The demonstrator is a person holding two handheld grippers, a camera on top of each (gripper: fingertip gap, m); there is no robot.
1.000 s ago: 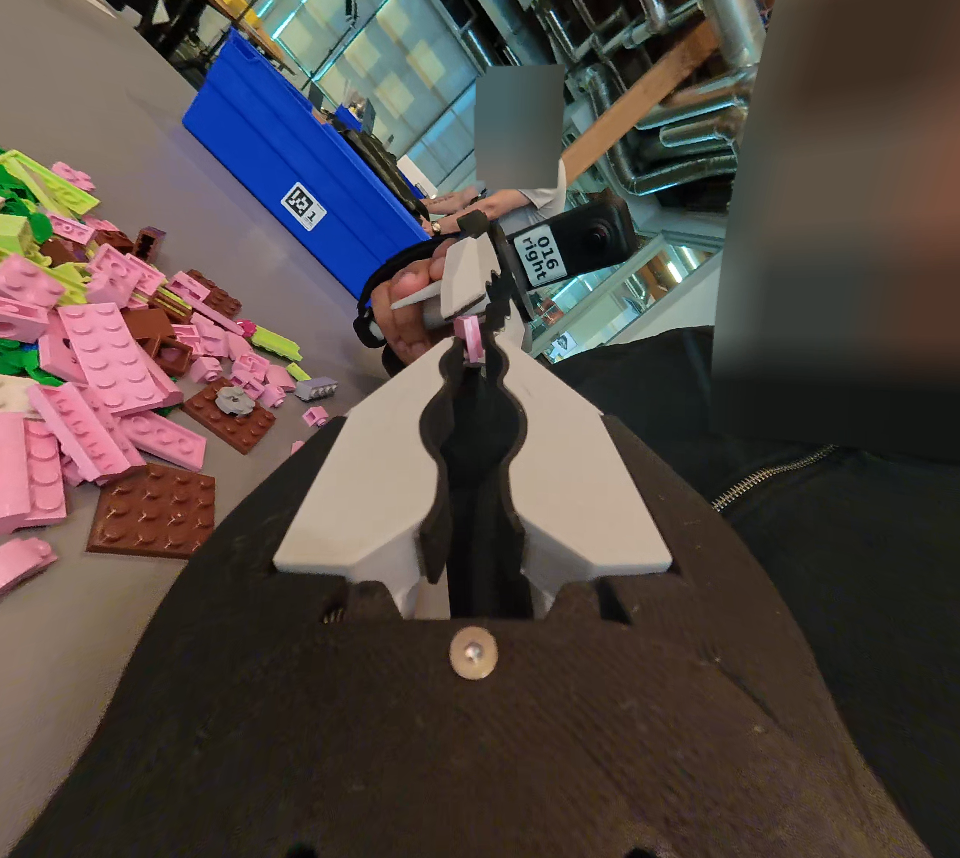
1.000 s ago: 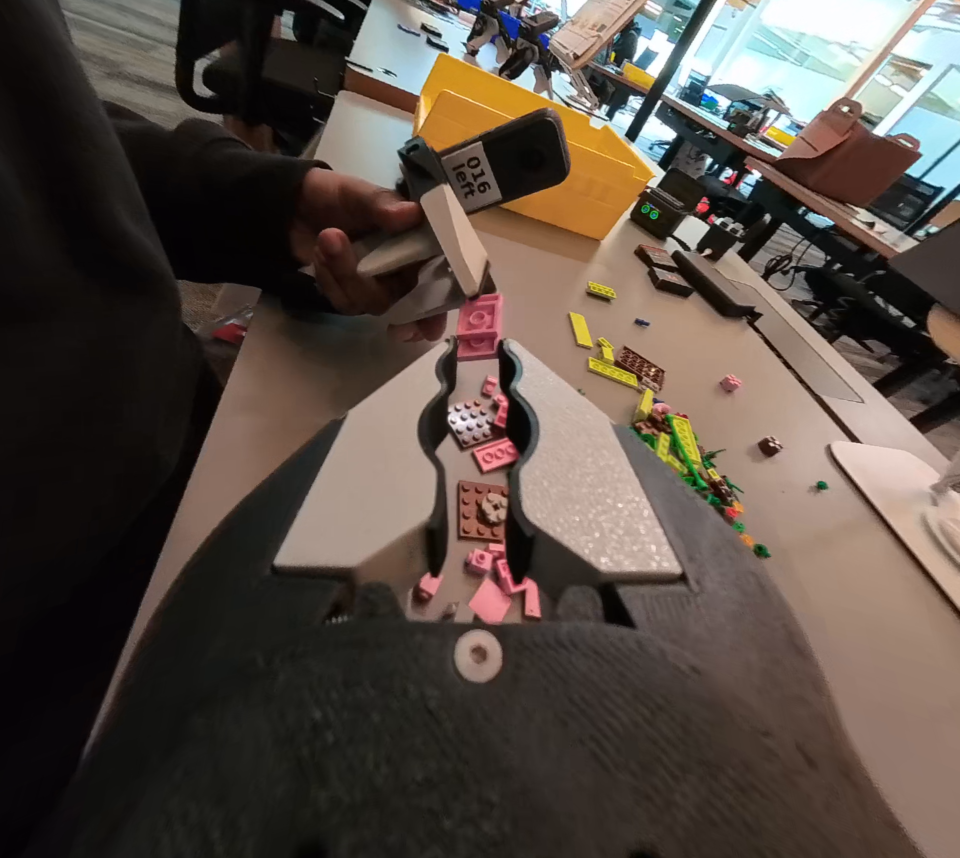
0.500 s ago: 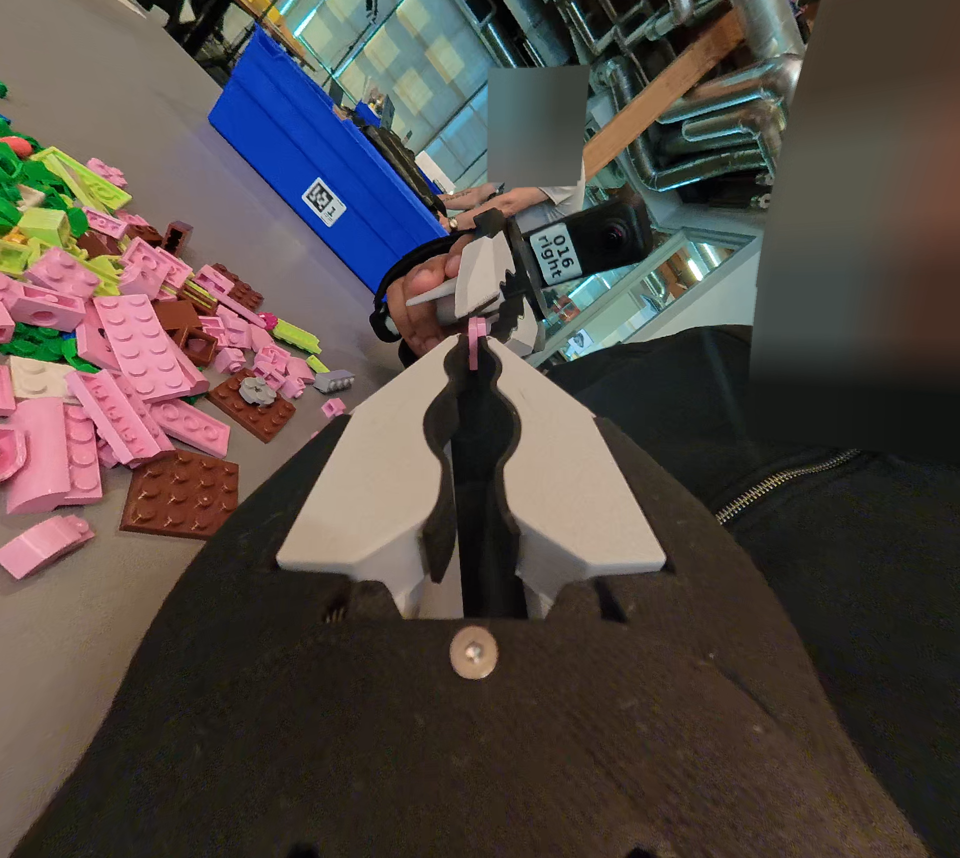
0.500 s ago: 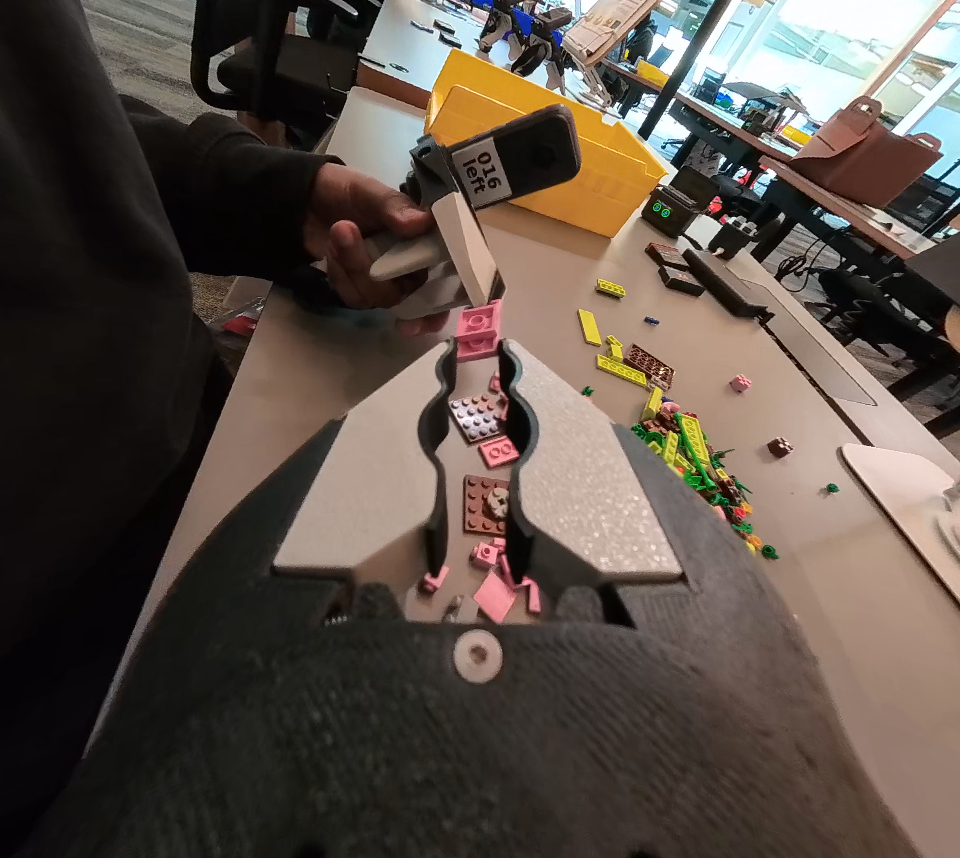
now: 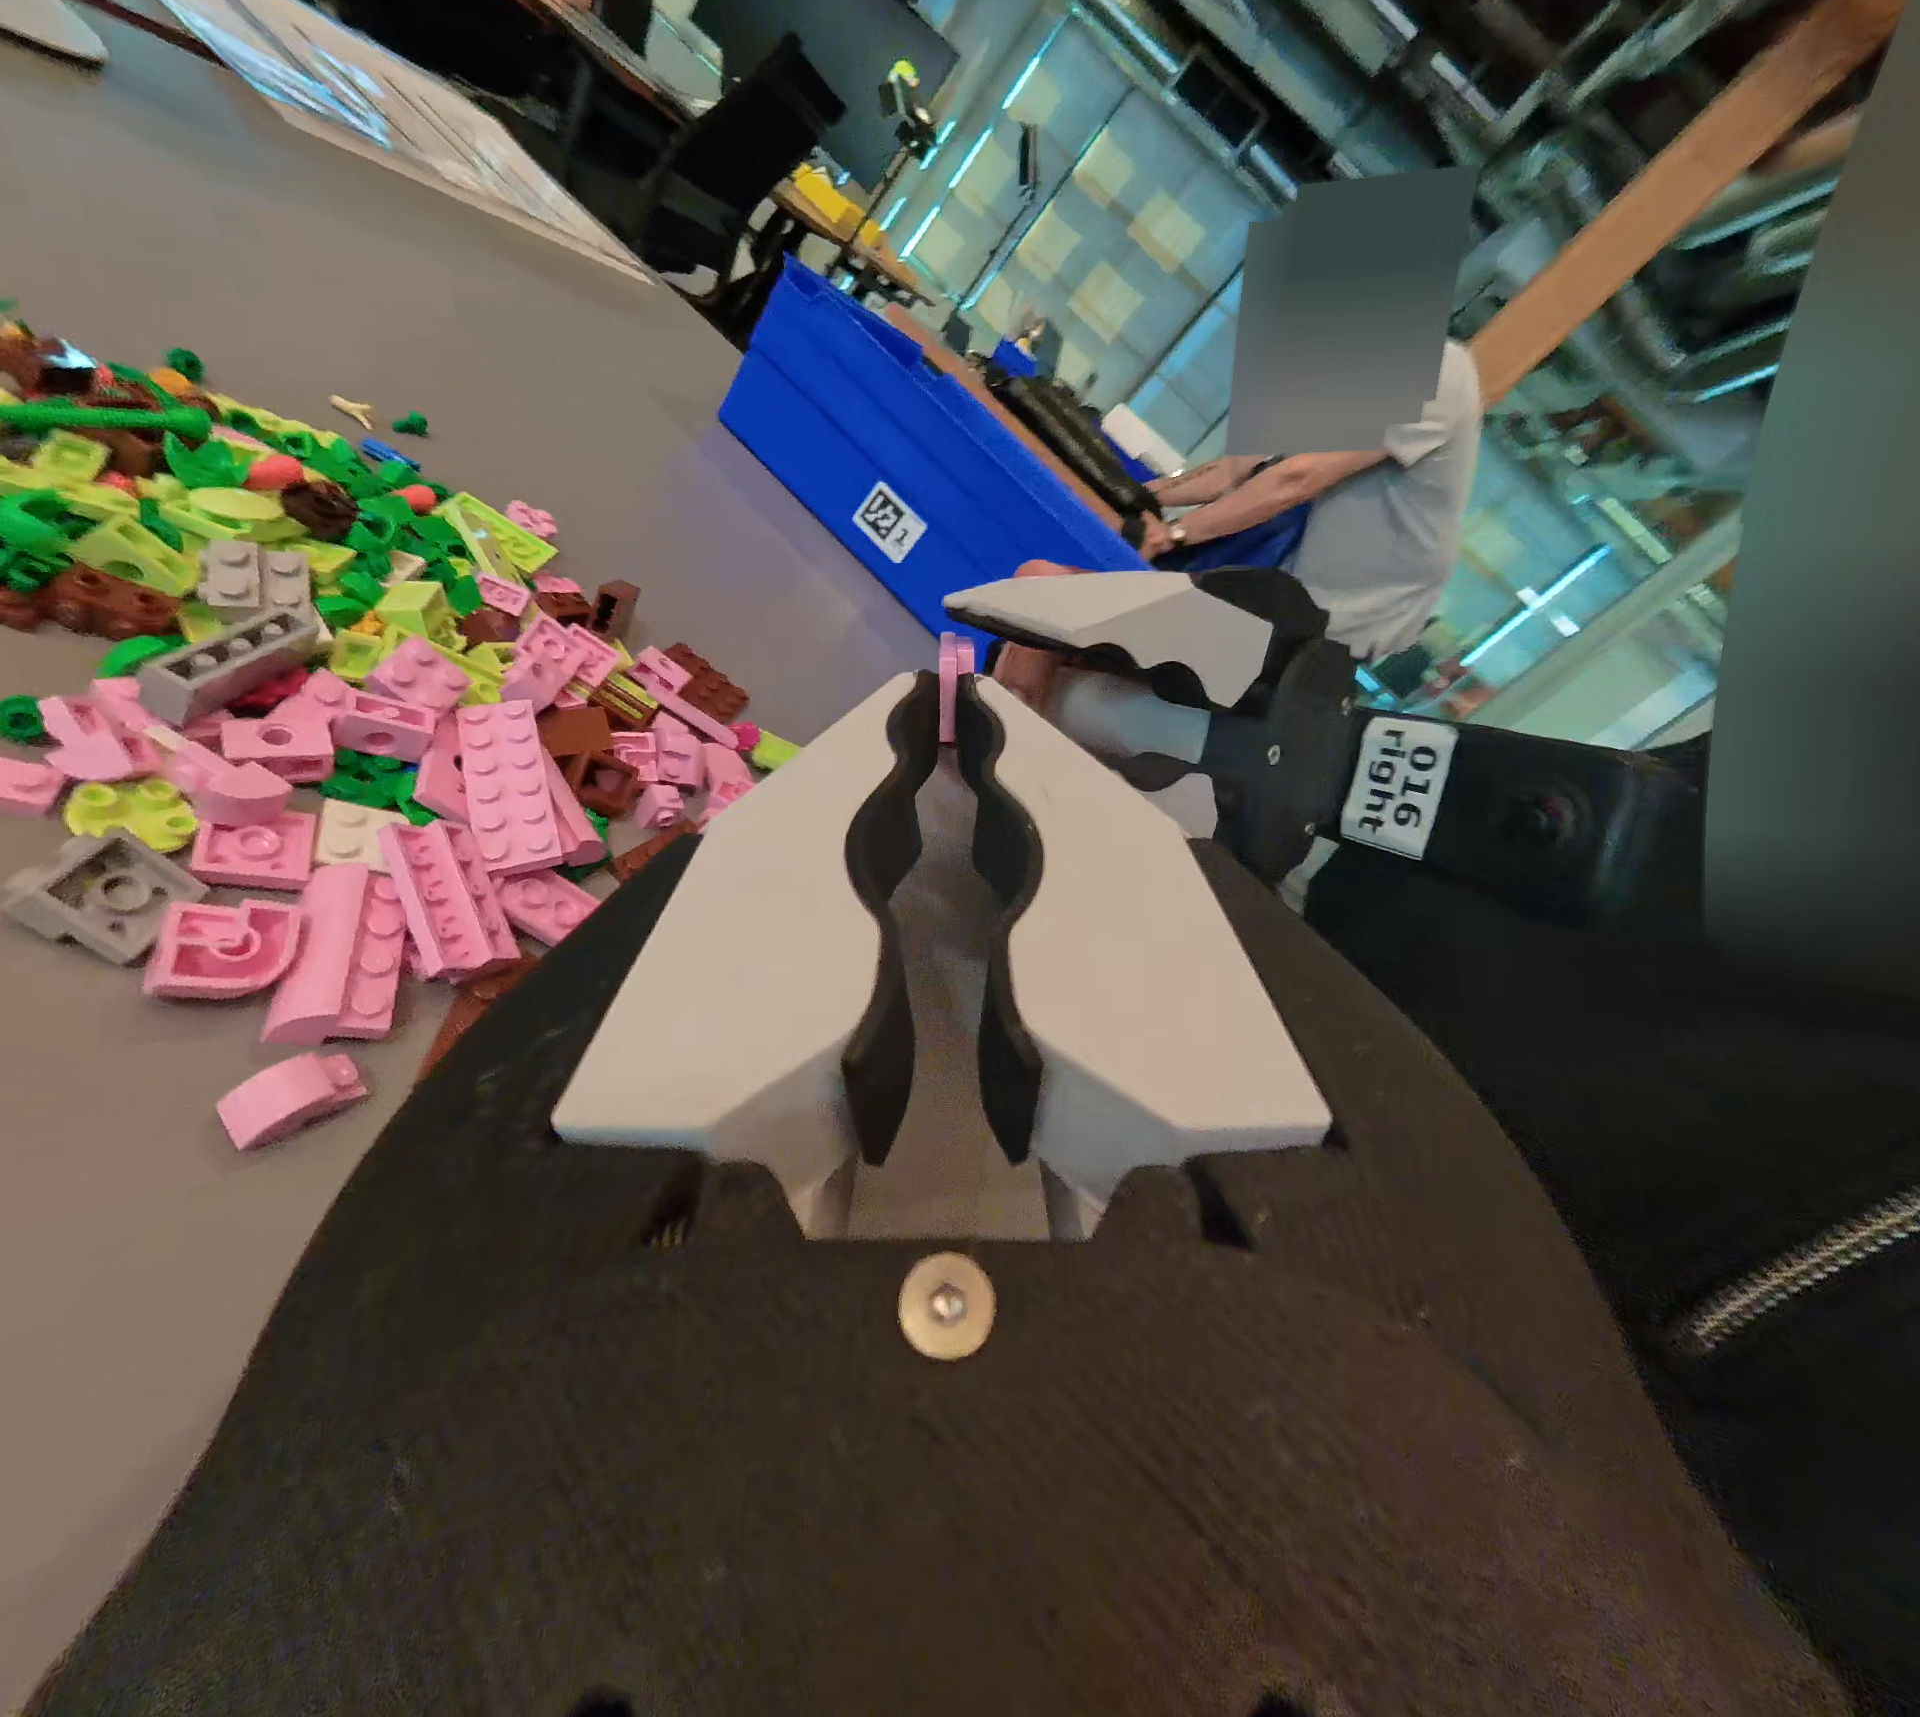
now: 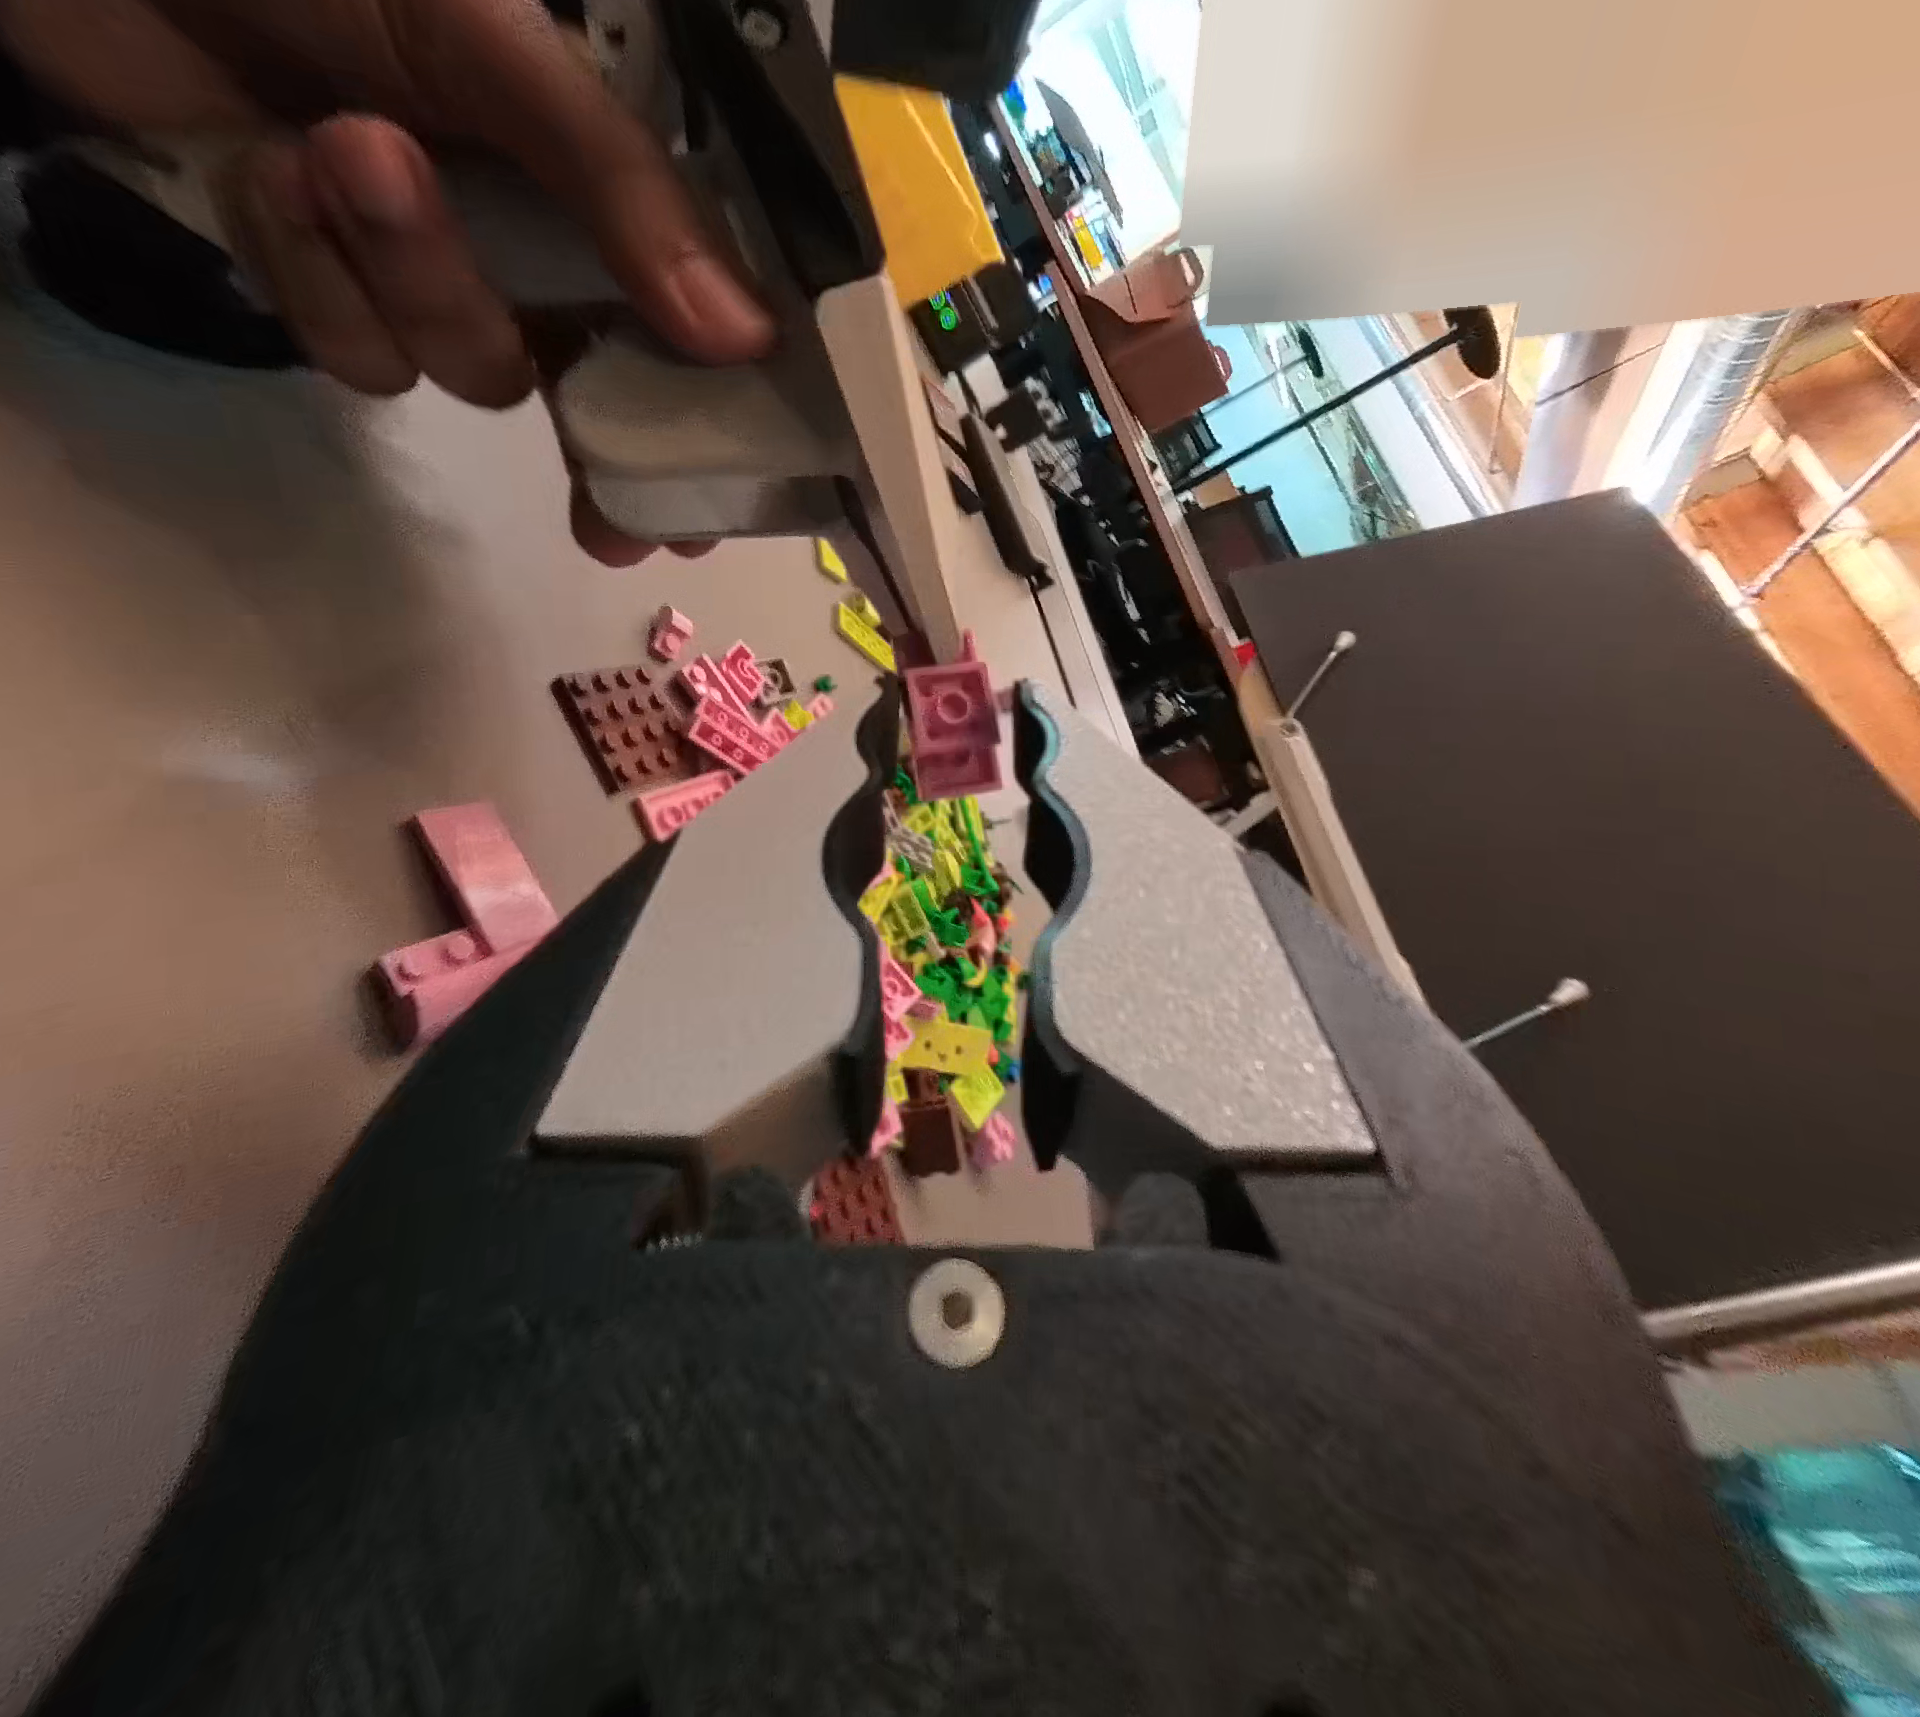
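My left gripper is shut on a thin pink plate, pinching it edge-on at the fingertips. My right gripper has the same pink plate across its tips, filling the gap between them. In the right wrist view a finger of the left gripper comes down onto the plate from above, held by a hand. In the left wrist view the upper finger of the right gripper reaches in from the right. Both are held above the grey table.
A loose pile of pink, green, brown and grey bricks lies to the left. A blue bin stands behind it. A yellow bin and a brown plate show in the right wrist view. A person sits beyond. Left and right tips are no more than a few centimetres apart.
Both grippers have turned while staying on the pink plate. The right wrist view has rolled, so the left gripper now comes in from above. The brick pile has shifted in both views.
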